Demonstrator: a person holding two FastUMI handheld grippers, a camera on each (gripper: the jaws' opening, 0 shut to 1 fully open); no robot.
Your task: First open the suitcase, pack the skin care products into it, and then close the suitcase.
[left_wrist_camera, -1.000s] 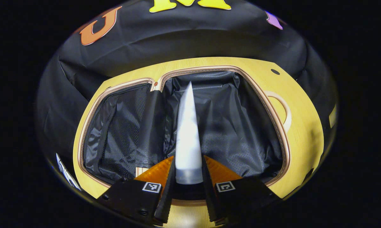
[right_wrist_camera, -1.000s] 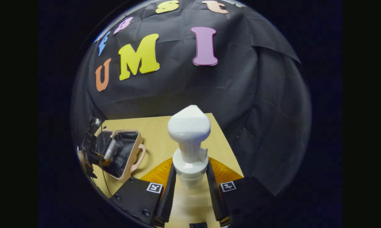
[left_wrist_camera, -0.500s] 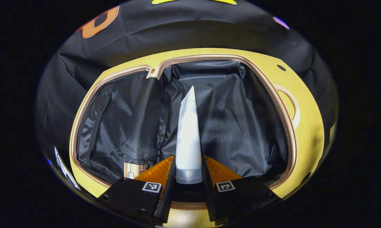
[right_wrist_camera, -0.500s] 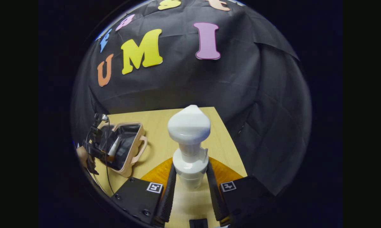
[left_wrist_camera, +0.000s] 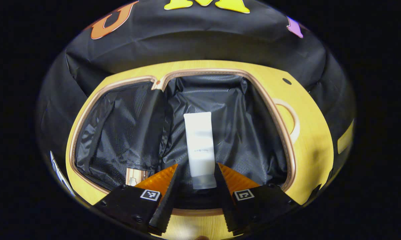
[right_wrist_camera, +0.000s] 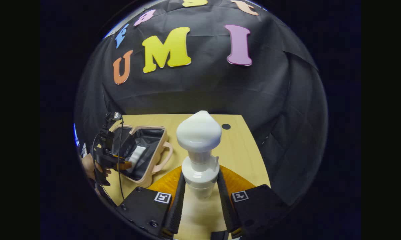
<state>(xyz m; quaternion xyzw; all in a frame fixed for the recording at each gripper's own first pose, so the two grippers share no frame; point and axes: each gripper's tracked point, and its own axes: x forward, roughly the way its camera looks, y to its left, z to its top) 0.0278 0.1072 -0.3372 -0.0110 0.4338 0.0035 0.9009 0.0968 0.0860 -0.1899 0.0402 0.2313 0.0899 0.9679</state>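
Observation:
The peach-rimmed suitcase lies open on the table, its black lining exposed. A white tube rests flat on the lining of the right half, cap end toward me. My left gripper hovers over that cap with its fingers spread wider than the tube, so it is open. In the right gripper view the suitcase sits at the left with the tube inside and the left gripper above its near edge. My right gripper is shut on a white pump bottle, held upright above the table.
The wooden table has a small dark hole near its far right corner. The suitcase handle sticks out toward the middle of the table. A hand holds the left gripper. The black cloth wall closes off the back and right.
The left gripper has opened and let go of the tube, which now lies flat in the suitcase. The right gripper, still holding the pump bottle, has turned slightly toward the suitcase.

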